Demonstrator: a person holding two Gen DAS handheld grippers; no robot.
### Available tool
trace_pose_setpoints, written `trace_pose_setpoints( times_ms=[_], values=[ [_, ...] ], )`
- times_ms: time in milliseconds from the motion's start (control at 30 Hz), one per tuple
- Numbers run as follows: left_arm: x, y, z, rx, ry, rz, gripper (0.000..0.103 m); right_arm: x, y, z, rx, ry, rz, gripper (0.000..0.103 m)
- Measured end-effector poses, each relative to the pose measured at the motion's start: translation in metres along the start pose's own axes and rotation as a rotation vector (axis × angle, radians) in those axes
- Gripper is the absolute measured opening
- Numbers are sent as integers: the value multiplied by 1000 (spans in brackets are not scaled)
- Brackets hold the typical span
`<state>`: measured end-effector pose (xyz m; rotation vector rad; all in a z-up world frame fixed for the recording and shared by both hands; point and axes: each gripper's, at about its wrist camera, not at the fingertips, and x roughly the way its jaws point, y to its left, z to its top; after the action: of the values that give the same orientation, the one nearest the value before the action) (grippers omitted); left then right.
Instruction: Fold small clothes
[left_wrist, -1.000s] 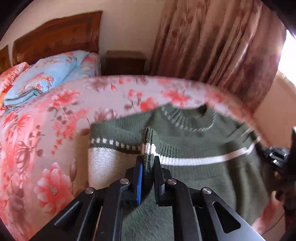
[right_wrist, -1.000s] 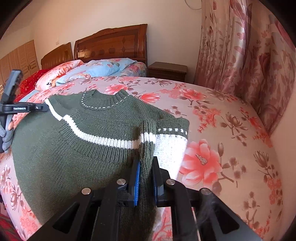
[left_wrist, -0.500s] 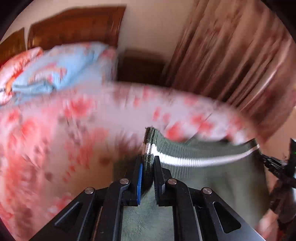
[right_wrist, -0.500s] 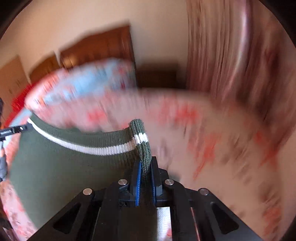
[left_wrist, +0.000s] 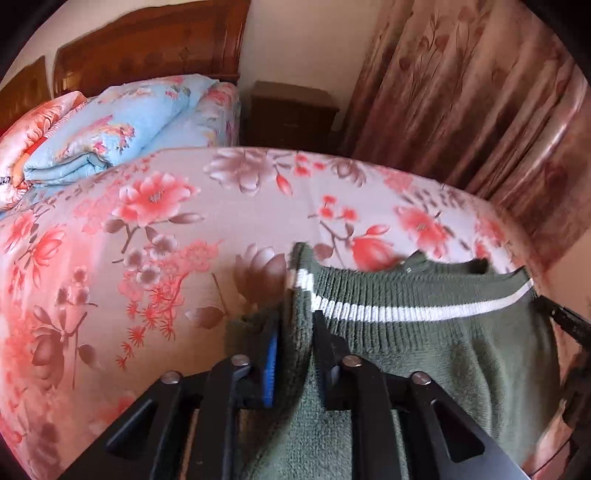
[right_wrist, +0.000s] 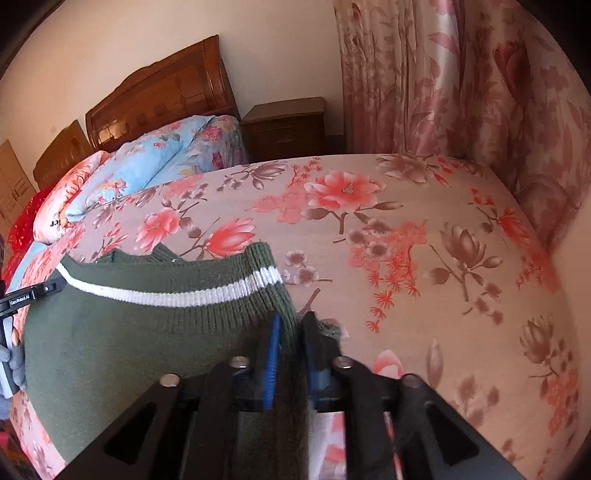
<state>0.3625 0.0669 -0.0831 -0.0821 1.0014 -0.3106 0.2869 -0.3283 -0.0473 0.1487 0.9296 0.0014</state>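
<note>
Presently the green sweater (left_wrist: 424, 354) lies on the floral bedspread (left_wrist: 147, 229). Left gripper (left_wrist: 295, 332) clamps one folded edge. Right gripper (right_wrist: 291, 332) has just been opening, the opposite edge between its jaws, contact uncertain.

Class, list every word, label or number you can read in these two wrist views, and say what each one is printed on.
"GenRobot.AI": white print on the black body of the left gripper, at the left edge of the right wrist view.
Dark letters on the pink floral pillow: only partly in view in both views, not readable.
The green sweater, bedsheet and curtain carry no text.
</note>
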Motion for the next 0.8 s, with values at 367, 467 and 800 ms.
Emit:
trace_pose_setpoints(
  times_ms=[367,467,800],
  values=[
    [-26,-91,-6,149,-167,66,103,-7,143,-10,-358,-58,99,28],
    [18,-86,-20,171,-39,104,103,19,175,-35,-504,-19,22,28],
    [22,-73,-15,113,-22,40,103,11,47,-18,0,-54,-52,26]
  ],
)
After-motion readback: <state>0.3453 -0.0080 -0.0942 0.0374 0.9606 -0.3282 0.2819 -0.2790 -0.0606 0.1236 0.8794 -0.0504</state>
